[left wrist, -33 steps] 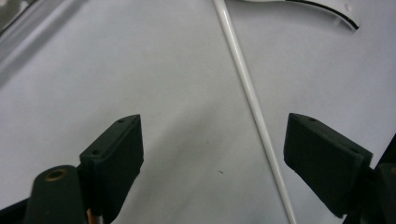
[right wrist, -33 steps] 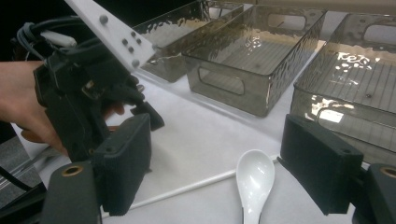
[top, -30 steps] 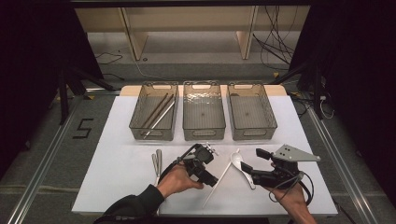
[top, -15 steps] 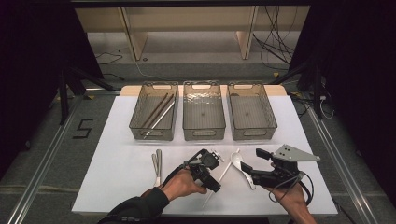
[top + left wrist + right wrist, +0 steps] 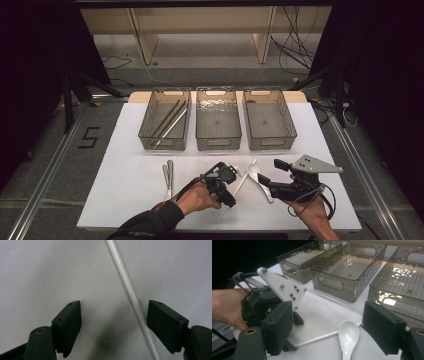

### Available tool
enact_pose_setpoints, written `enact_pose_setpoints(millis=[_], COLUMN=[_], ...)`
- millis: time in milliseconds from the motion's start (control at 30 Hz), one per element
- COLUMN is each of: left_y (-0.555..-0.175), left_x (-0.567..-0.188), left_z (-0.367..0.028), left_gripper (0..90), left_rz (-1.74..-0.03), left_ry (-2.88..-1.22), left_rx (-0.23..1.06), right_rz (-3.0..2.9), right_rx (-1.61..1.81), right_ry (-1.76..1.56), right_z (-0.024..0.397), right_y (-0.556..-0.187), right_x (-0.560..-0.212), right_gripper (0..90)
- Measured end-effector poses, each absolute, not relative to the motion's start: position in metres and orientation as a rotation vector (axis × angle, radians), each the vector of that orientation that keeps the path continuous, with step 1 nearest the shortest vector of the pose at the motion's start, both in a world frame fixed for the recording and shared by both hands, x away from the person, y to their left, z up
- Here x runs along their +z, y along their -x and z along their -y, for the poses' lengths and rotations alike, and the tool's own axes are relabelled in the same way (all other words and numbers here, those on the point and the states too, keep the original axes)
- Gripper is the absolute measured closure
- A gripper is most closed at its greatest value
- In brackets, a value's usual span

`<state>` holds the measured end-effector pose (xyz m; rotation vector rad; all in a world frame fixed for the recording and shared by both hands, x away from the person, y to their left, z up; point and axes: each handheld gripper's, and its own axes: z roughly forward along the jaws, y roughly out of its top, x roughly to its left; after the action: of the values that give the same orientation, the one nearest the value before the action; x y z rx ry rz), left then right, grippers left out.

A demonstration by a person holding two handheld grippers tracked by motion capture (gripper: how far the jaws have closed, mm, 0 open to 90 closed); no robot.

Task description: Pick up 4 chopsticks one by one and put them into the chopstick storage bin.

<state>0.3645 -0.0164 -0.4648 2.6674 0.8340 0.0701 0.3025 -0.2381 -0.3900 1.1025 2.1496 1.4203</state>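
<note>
A thin white chopstick (image 5: 235, 192) lies slantwise on the white table (image 5: 125, 190). My left gripper (image 5: 229, 199) points down over it. In the left gripper view the chopstick (image 5: 130, 295) runs between the two black fingers (image 5: 68, 325), close to the right one and touching neither. The left gripper (image 5: 115, 325) is open, and its jaws have just been closing. A white spoon (image 5: 255, 172) lies just right of the chopstick. My right gripper (image 5: 269, 171) rests low beside it, open, and the spoon bowl (image 5: 348, 336) lies between its jaws, untouched.
Three clear grey bins stand in a row at the back. The left bin (image 5: 150, 132) holds brown and silver chopsticks, while the middle bin (image 5: 218, 142) and the right bin (image 5: 287, 135) hold nothing. A pair of metal sticks (image 5: 168, 176) lies left of my left hand.
My left gripper has shifted a little to the right, settling over the white chopstick. The right gripper has stayed still.
</note>
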Motion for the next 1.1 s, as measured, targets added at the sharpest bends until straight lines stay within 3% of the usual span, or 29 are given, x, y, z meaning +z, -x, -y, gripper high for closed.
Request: enact_pose_setpoints(millis=[267,633,1100], left_y=[-0.367,-0.367,-0.377], left_x=[-0.463,-0.461,-0.46], left_z=[0.014,0.016,0.014], left_gripper=[41.6,67.1,77.7], left_rz=[-0.817,-0.745,-0.778], left_ry=[-2.691,-2.737,-2.738], left_rx=[0.103,0.092,0.02], right_rz=[-2.151,-2.152,-2.152], right_rx=[1.42,1.417,1.416], right_ry=[-1.102,-1.103,-1.105], right_z=[0.238,0.238,0.238], right_y=[-0.302,-0.303,-0.302], right_x=[-0.39,-0.39,-0.39], right_gripper=[25.8,25.8,25.8])
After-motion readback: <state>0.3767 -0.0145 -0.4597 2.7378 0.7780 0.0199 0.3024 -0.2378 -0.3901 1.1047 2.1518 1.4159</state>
